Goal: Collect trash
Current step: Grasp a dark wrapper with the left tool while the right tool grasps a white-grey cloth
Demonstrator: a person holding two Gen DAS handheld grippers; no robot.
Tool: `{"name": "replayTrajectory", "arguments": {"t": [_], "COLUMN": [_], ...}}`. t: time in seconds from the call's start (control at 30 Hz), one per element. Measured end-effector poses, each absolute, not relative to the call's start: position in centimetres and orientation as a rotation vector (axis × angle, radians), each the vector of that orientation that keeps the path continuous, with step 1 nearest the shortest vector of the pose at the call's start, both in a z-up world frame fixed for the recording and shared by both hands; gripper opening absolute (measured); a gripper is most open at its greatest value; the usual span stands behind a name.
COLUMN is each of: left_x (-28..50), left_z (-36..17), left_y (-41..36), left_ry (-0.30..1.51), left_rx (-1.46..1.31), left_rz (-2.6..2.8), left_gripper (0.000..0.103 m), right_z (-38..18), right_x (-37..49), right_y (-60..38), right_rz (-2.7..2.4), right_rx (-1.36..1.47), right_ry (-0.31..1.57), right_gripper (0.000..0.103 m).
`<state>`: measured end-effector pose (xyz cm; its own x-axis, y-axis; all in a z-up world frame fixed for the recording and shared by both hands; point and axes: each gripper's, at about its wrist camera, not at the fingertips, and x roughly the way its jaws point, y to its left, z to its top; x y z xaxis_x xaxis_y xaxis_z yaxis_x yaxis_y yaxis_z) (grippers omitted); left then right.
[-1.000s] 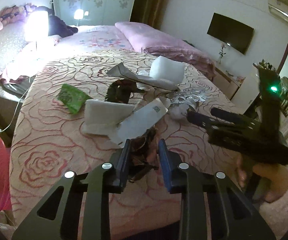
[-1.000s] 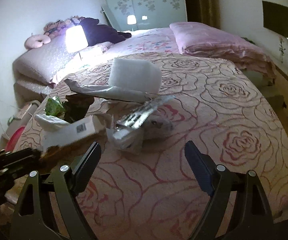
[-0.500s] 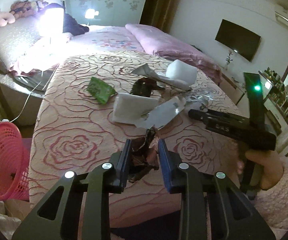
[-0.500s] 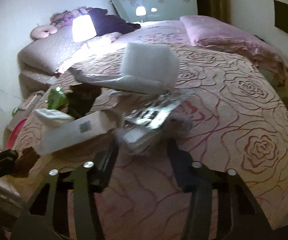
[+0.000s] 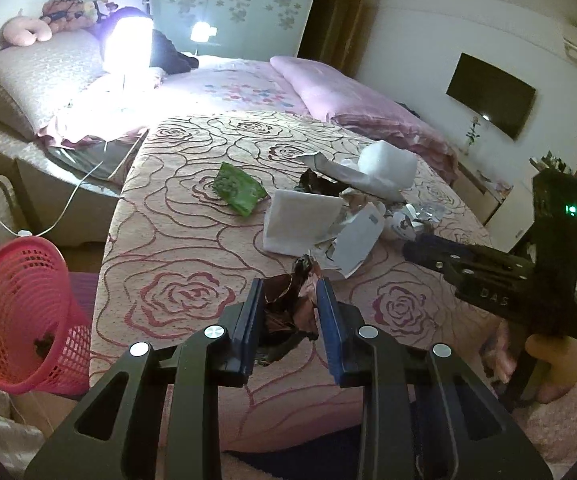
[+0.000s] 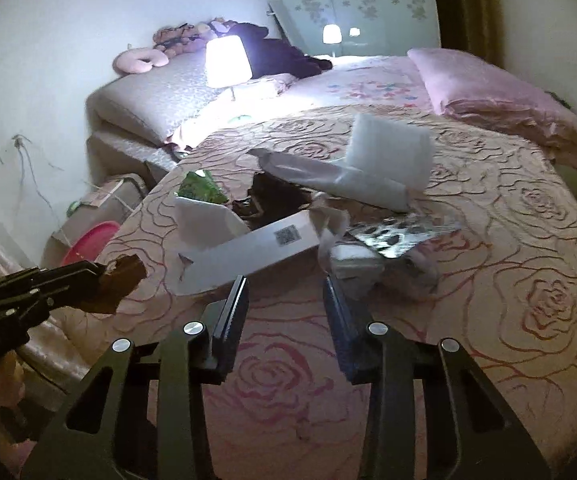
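My left gripper (image 5: 288, 288) is shut on a crumpled brown wrapper (image 5: 288, 300) and holds it above the bed's near edge; the wrapper also shows in the right wrist view (image 6: 122, 276). My right gripper (image 6: 284, 288) is partly open and empty, low over the bedspread just in front of a white cardboard box (image 6: 248, 254) and a silver blister pack (image 6: 402, 234). More trash lies on the bed: a green packet (image 5: 238, 190), a white folded paper (image 5: 300, 222), a white foam block (image 5: 386, 166), a dark wrapper (image 5: 316, 184).
A pink mesh basket (image 5: 16, 320) stands on the floor left of the bed, tilted, with something dark inside. A lit lamp (image 5: 128, 46) is by the pillows. A pink duvet (image 5: 360, 108) lies at the far side. A TV (image 5: 490, 94) hangs on the right wall.
My left gripper has pulled back and left from the trash pile with the wrapper held. My right gripper has narrowed its jaws and moved closer to the box and blister pack.
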<state>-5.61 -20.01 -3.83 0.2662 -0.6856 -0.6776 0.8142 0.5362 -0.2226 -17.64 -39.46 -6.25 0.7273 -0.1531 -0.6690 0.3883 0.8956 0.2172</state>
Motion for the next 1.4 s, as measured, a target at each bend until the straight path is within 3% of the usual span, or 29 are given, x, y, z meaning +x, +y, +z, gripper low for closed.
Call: {"name": "replayTrajectory", "arguments": {"t": [0.1, 0.23, 0.57, 0.8, 0.9, 1.4], "left_x": [-5.4, -5.4, -5.2, -5.0, -5.0, -4.5], "left_z": [-4.0, -4.0, -4.2, -4.4, -4.3, -3.4], "left_y": [-19.9, -19.9, -19.8, -19.7, -19.7, -19.4], "left_ry": [0.815, 0.818, 0.828, 0.833, 0.830, 0.804], "left_rx": [0.179, 0.179, 0.176, 0.173, 0.173, 0.157], "left_rz": [-1.016, -1.016, -1.007, -0.996, -0.995, -0.974], "left_gripper": [0.026, 0.026, 0.026, 0.026, 0.026, 0.026], "right_z": [-5.6, -5.5, -8.3, -8.4, -8.1, -4.8], "right_x": [-19.0, -19.6, -16.9, -15.9, -16.4, -17.6], "right_y": [-39.9, -40.6, -43.6, -43.3, -42.9, -39.7], "right_rz": [-0.380, -0.457, -0.478, -0.468, -0.451, -0.370], "right_rx": [0.349, 0.319, 0.380, 0.368, 0.374, 0.357], "right_ry": [0.668, 0.663, 0.704, 0.727, 0.723, 0.644], "right_gripper": [0.071, 0.084, 0.084, 0.060, 0.058, 0.056]}}
